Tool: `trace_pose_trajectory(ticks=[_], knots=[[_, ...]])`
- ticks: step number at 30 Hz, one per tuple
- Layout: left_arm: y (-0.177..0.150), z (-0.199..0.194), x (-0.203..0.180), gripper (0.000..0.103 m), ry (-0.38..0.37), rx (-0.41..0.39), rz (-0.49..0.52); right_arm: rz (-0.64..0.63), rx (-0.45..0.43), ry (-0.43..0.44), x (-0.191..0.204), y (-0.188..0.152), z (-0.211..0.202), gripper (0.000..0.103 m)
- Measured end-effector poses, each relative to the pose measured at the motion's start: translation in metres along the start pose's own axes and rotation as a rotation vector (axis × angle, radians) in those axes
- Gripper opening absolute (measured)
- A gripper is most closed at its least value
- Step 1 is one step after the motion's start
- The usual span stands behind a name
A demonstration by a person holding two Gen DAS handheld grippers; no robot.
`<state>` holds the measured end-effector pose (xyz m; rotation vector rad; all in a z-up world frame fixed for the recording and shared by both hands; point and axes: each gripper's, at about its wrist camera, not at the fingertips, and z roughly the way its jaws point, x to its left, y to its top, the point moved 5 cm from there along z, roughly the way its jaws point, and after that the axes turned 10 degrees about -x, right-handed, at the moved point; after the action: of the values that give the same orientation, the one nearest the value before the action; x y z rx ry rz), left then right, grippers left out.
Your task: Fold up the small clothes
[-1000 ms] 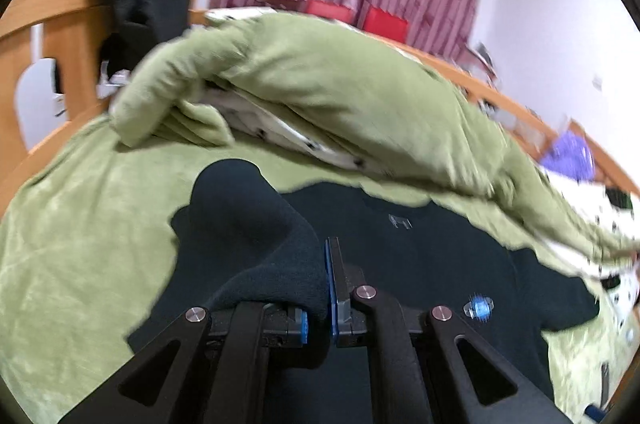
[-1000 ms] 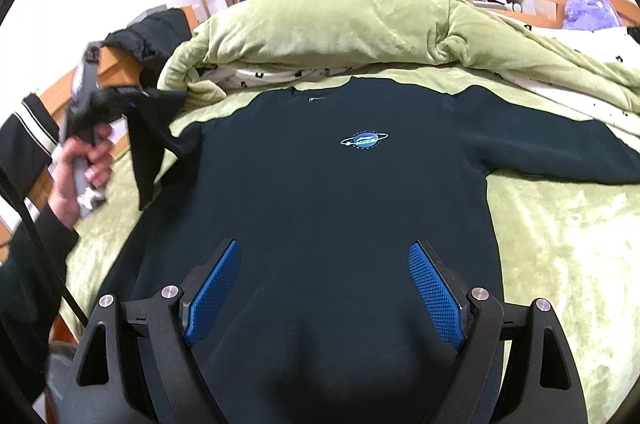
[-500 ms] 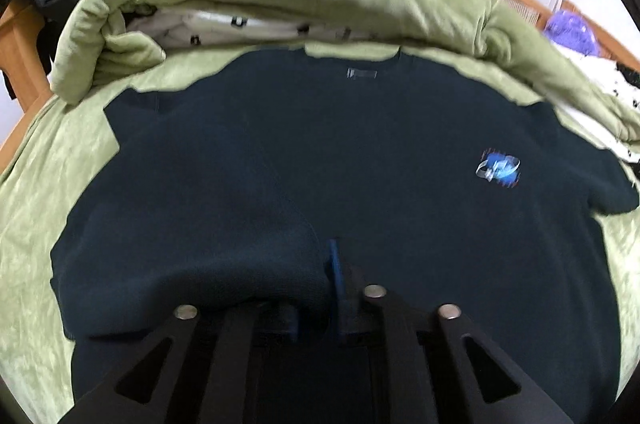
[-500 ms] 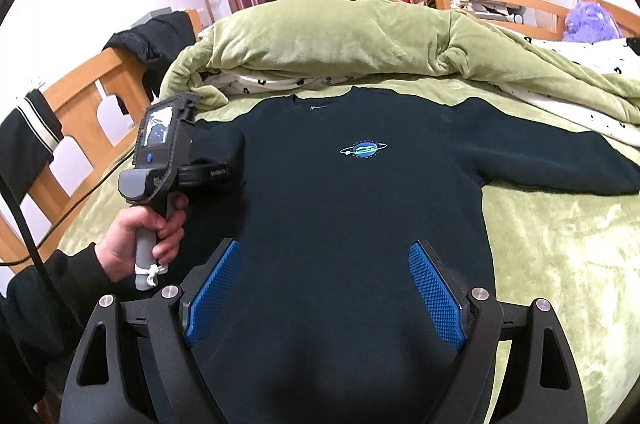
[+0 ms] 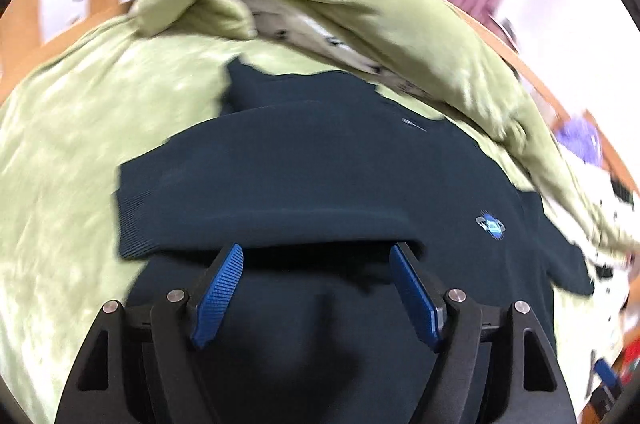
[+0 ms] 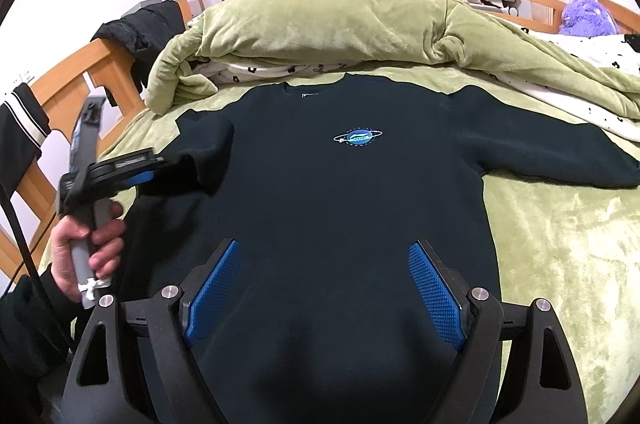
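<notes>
So we've got a dark navy long-sleeved sweatshirt (image 6: 344,208) spread front-up on the olive green plush bedspread (image 6: 560,244), filling the middle of the right wrist view, with its small blue planet-shaped logo (image 6: 358,137) sitting just above the centre of the frame. One sleeve runs straight out to the right edge. The other sleeve (image 5: 256,192) is folded in across the body; in the left wrist view it lies as a wide band across the middle of the frame, ribbed cuff at the left.

The left gripper (image 5: 316,264) has just been opening. Its blue ribbed pads (image 5: 219,288) now stand wide apart at the lower middle of its own view, with the edge of that folded sleeve right at the tips. That view is pretty blurred, so we can't tell for sure whether the fabric is touching a pad, but it doesn't look pinched. In the right wrist view the same gripper shows at the left edge, held by a hand (image 6: 86,244) in a dark sleeve.

The right gripper (image 6: 325,264) hangs over the lower body of the sweatshirt, jaws wide open, nothing between them but cloth lying flat underneath.

Along the top of both frames there's a bunched-up green quilt with a white spotted lining (image 6: 328,28), and a wooden bed frame (image 6: 68,80) at the left.
</notes>
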<state>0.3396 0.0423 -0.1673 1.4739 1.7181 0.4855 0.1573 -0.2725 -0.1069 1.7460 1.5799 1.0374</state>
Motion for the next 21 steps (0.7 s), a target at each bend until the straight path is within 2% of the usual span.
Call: trace_pose_trajectory(ticks=[4,9,17,21], knots=[[0.003,-0.006,0.047,0.074,0.031,-0.017,-0.114,-0.004,0.002,-0.005,-0.001,-0.001,0.001,0.085],[0.003,-0.001,0.093,0.074,0.01,-0.001,-0.24,-0.003,0.012,-0.012,0.0,-0.004,0.005,0.085],[0.003,0.032,0.116,0.072,-0.038,0.064,-0.402,-0.035,0.033,-0.038,0.004,-0.011,0.014,0.085],[0.005,0.044,0.116,0.071,-0.009,0.046,-0.398,-0.035,0.063,-0.048,0.003,-0.018,0.024,0.085]])
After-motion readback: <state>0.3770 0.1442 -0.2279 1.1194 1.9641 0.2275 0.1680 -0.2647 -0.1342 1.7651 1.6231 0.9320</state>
